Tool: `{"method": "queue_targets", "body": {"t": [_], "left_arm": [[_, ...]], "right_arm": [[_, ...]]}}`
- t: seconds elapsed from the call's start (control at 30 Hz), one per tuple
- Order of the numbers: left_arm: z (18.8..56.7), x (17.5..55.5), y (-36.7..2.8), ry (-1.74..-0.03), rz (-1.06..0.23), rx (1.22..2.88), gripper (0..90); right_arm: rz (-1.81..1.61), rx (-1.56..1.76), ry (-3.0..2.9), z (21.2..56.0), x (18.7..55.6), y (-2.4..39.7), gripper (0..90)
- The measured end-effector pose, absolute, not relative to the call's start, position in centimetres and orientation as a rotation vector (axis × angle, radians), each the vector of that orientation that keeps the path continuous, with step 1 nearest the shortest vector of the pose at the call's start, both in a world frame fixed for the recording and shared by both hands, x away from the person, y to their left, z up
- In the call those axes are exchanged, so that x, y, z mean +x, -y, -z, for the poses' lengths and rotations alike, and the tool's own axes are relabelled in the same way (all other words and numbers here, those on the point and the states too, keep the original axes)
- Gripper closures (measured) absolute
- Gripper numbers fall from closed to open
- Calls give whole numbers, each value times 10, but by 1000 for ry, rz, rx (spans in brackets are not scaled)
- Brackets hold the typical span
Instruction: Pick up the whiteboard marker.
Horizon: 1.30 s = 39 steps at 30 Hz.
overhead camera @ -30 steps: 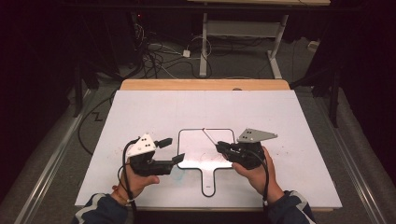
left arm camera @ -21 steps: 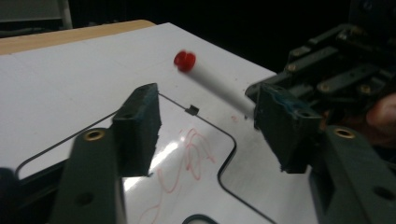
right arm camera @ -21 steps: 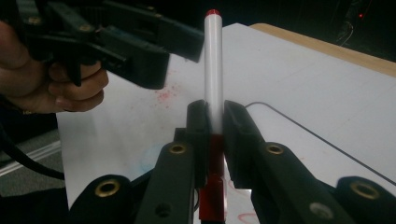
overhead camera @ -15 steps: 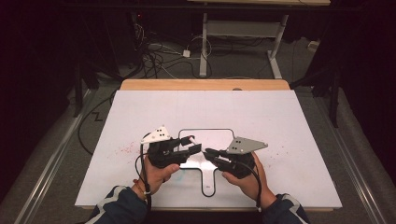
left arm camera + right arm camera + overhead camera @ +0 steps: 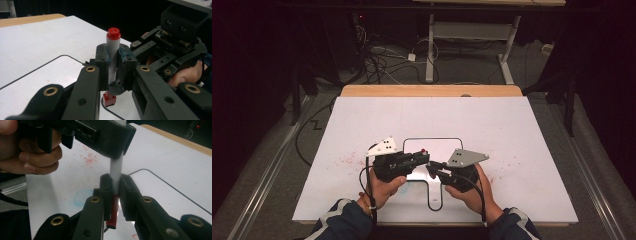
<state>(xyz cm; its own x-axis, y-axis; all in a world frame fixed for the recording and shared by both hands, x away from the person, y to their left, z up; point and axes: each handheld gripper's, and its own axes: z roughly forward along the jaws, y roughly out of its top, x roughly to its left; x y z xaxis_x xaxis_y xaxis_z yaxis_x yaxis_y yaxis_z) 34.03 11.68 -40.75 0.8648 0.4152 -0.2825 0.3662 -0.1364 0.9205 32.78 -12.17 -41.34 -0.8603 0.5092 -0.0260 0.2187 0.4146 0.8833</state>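
A marker with a white barrel and red ends stands upright over the white board. My left gripper has just been closing and now clamps the barrel, with the red top end sticking out above its jaws. My right gripper is shut on the same marker lower down, where the white barrel meets the red cap. In the high view the left gripper and right gripper meet tip to tip above the outlined shape, with the marker's red end between them.
The white table top carries a black paddle-shaped outline, faint red specks and a pale blue smudge. A wooden edge runs along the back. Cables and desk legs lie on the dark floor beyond.
Both hands have come together toward the table's middle. The left gripper's jaws, open a second ago, have closed on the marker that the right gripper holds.
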Motion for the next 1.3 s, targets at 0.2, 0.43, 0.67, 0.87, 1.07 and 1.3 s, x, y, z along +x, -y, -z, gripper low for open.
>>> {"method": "queue_targets", "body": {"t": [0.2, 0.43, 0.67, 0.87, 1.07, 1.3], "left_arm": [[406, 337, -112, -585, -106, 1803, 783], [405, 336, -111, -592, -197, 1849, 782], [409, 338, -110, -611, -293, 1912, 781], [417, 346, -116, -639, -308, 1920, 666], [417, 342, -128, -605, -424, 1971, 249], [425, 329, -157, -564, -594, 2044, 195]], "right_arm": [[-1422, 635, -2380, 416, 329, 117, 767], [-1407, 664, -2367, 421, 334, 108, 816], [-1382, 708, -2357, 432, 344, 95, 818], [-1395, 762, -2343, 447, 350, 84, 820], [-1363, 752, -2345, 459, 351, 77, 820], [-1355, 745, -2331, 462, 351, 73, 821]]}}
